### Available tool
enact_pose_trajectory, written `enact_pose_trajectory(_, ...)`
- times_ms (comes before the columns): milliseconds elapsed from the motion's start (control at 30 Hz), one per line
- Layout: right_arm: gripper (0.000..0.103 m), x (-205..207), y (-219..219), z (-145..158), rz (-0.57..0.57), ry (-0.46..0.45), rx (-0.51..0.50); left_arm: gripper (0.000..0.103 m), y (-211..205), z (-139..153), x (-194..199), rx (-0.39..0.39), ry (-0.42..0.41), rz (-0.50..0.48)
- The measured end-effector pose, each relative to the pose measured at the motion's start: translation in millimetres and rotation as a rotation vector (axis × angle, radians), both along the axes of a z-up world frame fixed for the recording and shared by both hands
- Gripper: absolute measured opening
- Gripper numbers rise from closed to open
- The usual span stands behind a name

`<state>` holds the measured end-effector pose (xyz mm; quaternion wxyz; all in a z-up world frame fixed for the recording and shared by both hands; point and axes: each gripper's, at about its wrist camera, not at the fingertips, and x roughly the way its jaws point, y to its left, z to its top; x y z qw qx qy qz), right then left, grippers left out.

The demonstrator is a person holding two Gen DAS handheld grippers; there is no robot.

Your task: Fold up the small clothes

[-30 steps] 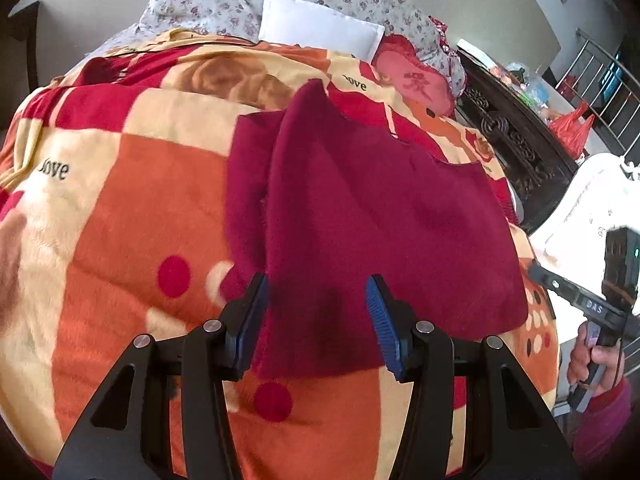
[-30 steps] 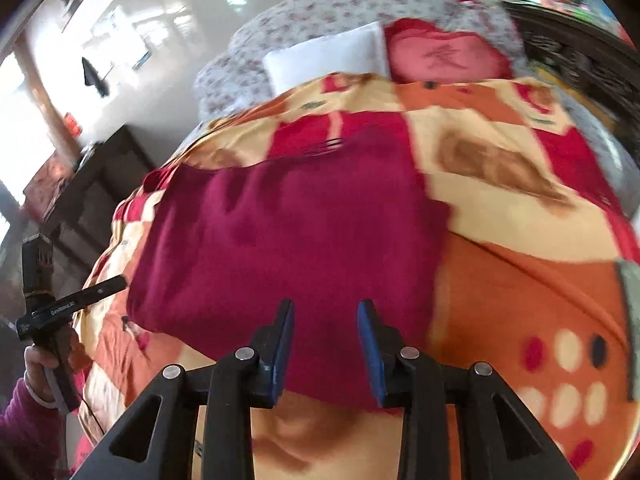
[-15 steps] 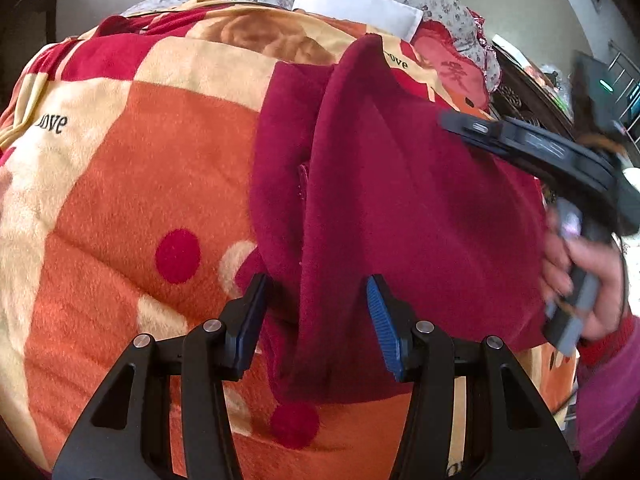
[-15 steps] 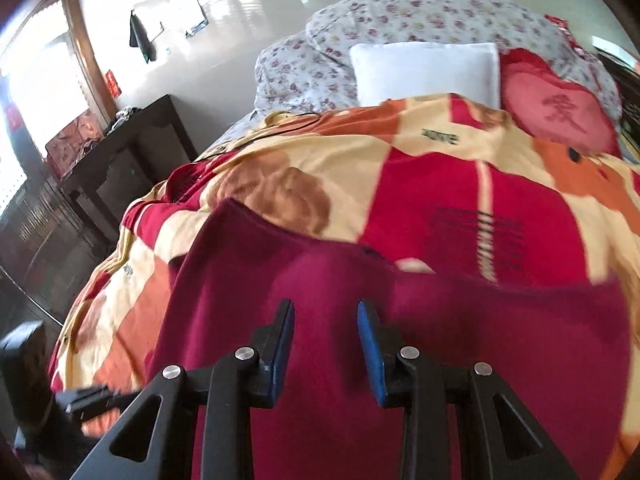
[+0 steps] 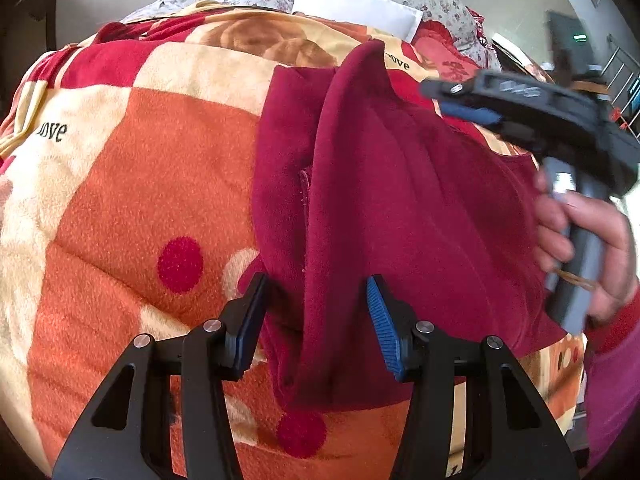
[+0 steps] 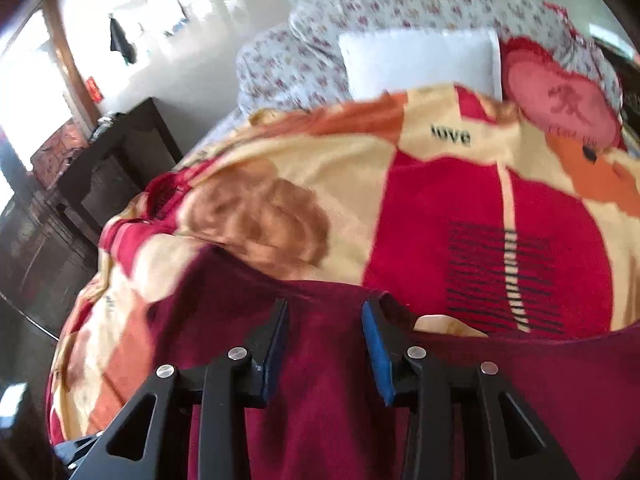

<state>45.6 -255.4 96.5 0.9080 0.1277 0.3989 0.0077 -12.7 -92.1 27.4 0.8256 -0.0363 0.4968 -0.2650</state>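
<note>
Maroon garment (image 5: pixel 400 184) on the blanket (image 5: pixel 120 184) runs lengthwise between the left gripper's (image 5: pixel 316 312) spread fingers; right gripper (image 6: pixel 324 344) likewise agape

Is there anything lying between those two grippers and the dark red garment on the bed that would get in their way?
Nothing visible does. The dark red garment lies on the blanket with nothing on top of it. The left gripper is open over its near edge, and the right gripper is open over its far part.

- A home bedroom is showing — a bed (image 5: pixel 120 184) is lying under a fleece blanket (image 6: pixel 460 184) in orange, red and cream.
- A white pillow (image 6: pixel 420 60) and a floral quilt (image 6: pixel 280 68) are sitting at its head.
- A dark wooden cabinet (image 6: pixel 100 176) is standing beside it.
</note>
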Motion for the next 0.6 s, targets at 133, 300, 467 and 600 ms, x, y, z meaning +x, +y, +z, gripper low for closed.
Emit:
enact_pose_trajectory(133,0.036,-7.1,24.2,13.5,0.077,-0.013,0.006,0.05,1.0,1.8,-0.7,-0.003,-0.002,0.006)
enact_pose_trajectory(300,0.036,13.9,57.6,3.2,0.147,0.031,-0.013,0.05,12.5,6.6,-4.3,-0.036,0.016,0.024)
enact_pose_trajectory(467,0.041,46.3,71.2,-31.5,0.133,0.157,0.045,0.05,35.9,7.9,-5.7,-0.08,0.021,0.067)
enact_pose_trajectory(600,0.071,47.2,75.7,-22.1,0.142,0.17,0.141,0.05,47.3,2.5,-6.4,-0.124,0.052,0.074)
